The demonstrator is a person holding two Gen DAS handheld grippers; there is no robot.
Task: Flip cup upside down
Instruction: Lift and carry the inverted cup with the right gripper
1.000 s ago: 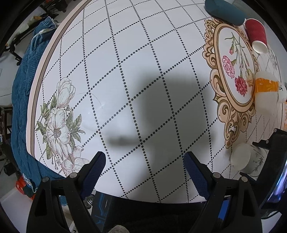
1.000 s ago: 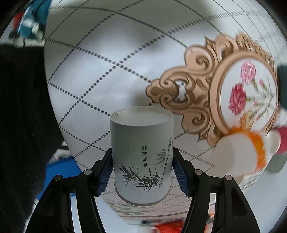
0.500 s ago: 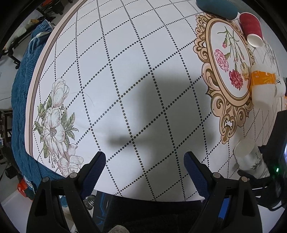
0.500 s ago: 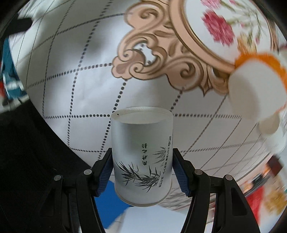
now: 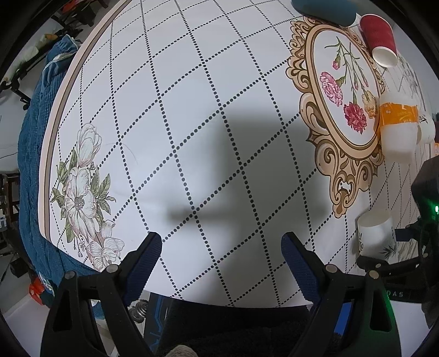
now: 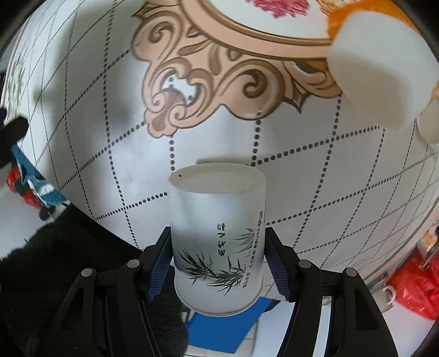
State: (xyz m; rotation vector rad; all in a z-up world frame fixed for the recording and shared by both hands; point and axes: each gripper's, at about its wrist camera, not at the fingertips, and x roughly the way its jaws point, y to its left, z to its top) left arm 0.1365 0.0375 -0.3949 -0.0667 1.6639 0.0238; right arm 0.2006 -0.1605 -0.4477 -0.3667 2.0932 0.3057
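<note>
Cup (image 6: pixel 216 241): white paper, bamboo print, clamped between the blue pads (image 6: pixel 159 270) of the right gripper (image 6: pixel 218 263), held off the counter (image 6: pixel 109 164) near its front edge. The printed text reads upside down; the wide rim sits at the gripper end, the narrow flat base points away toward the counter. Inside not visible. From the left wrist view the same cup (image 5: pixel 376 236) shows at far right, in front of the gold scroll frame's lower tip.

Left gripper (image 5: pixel 221 256): released, jaws wide apart, nothing between them, hovering over the counter's (image 5: pixel 192 109) near edge above a shadow.

Other cups, three visible:
- orange-band cup (image 5: pixel 397 129), base up, just right of the frame
- a small white cup (image 5: pixel 426 127) touching it on the far side
- red cup (image 5: pixel 380 39) lying tilted, open end toward camera, at the frame's top right

Teal object (image 5: pixel 323 9) at the far edge, beside the red cup. Blue cloth (image 5: pixel 35 164) hangs off the counter's left side.
</note>
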